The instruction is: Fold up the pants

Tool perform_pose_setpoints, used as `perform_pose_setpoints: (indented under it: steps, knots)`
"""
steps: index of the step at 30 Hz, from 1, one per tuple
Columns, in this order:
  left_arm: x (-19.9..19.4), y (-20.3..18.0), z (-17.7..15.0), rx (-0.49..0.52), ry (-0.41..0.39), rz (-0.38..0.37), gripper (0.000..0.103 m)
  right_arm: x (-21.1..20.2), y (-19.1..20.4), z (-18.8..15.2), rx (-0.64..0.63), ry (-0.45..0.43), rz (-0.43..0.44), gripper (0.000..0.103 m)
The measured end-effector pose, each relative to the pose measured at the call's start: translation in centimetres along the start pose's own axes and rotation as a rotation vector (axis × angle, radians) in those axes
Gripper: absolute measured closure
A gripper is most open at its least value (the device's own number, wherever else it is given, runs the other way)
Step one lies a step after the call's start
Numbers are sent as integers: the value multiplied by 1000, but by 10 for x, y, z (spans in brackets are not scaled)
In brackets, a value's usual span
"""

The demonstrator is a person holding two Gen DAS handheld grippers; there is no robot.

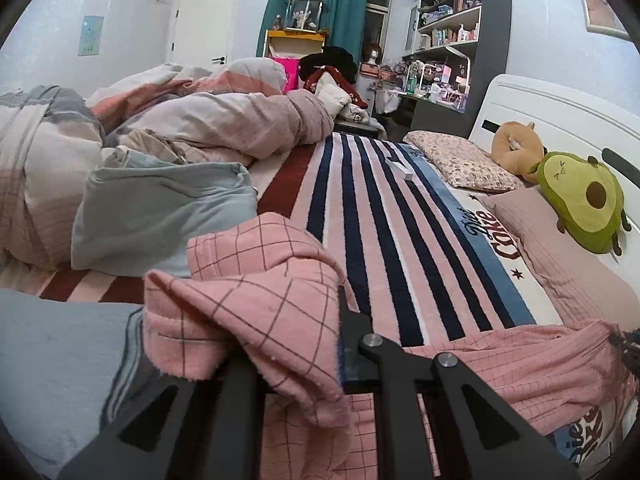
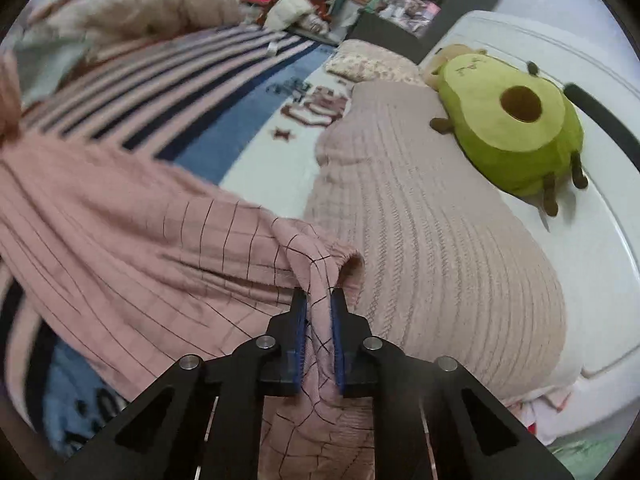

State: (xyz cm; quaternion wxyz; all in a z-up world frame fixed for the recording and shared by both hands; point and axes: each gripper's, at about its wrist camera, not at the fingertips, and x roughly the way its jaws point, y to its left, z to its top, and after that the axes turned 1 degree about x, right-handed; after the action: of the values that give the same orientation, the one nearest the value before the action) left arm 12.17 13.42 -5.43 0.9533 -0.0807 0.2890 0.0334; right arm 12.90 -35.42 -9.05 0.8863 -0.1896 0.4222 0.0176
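The pink checked pants (image 1: 256,304) lie across the striped blanket (image 1: 380,216) on the bed. My left gripper (image 1: 304,344) is shut on a bunched end of the pants, and the cloth drapes over and hides its left finger. In the right wrist view the pants (image 2: 132,240) stretch away to the left. My right gripper (image 2: 319,320) is shut on the gathered waistband (image 2: 344,264), held just above a beige ribbed pillow (image 2: 432,248).
A rumpled duvet (image 1: 180,120) and a light blue garment (image 1: 160,216) pile up at the left. An avocado plush (image 2: 516,120), a brown plush (image 1: 516,148) and a floral pillow (image 1: 460,164) sit by the white headboard (image 1: 560,120). Shelves (image 1: 452,32) stand beyond the bed.
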Motion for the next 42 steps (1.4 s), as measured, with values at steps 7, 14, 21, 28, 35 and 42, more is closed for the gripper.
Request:
perform_pose_setpoints:
  steps: [7, 14, 21, 28, 35, 42]
  knots:
    - [-5, 11, 10, 1, -47, 38, 94, -10, -18, 38, 50, -70, -47, 99]
    - [6, 16, 13, -9, -52, 38, 94, 48, -16, 54, 42, 65, -39, 86]
    - [12, -17, 16, 25, -39, -59, 94, 24, -11, 46, 88, 2, 43, 34]
    - [29, -120, 7, 163, 42, -314, 94, -14, 7, 37, 92, -64, 164, 32]
    - [79, -203, -64, 349, 350, -479, 93, -27, 22, 14, 175, -86, 318, 32]
    - [47, -169, -60, 310, 348, -573, 42, -16, 34, 16, 221, -66, 402, 32]
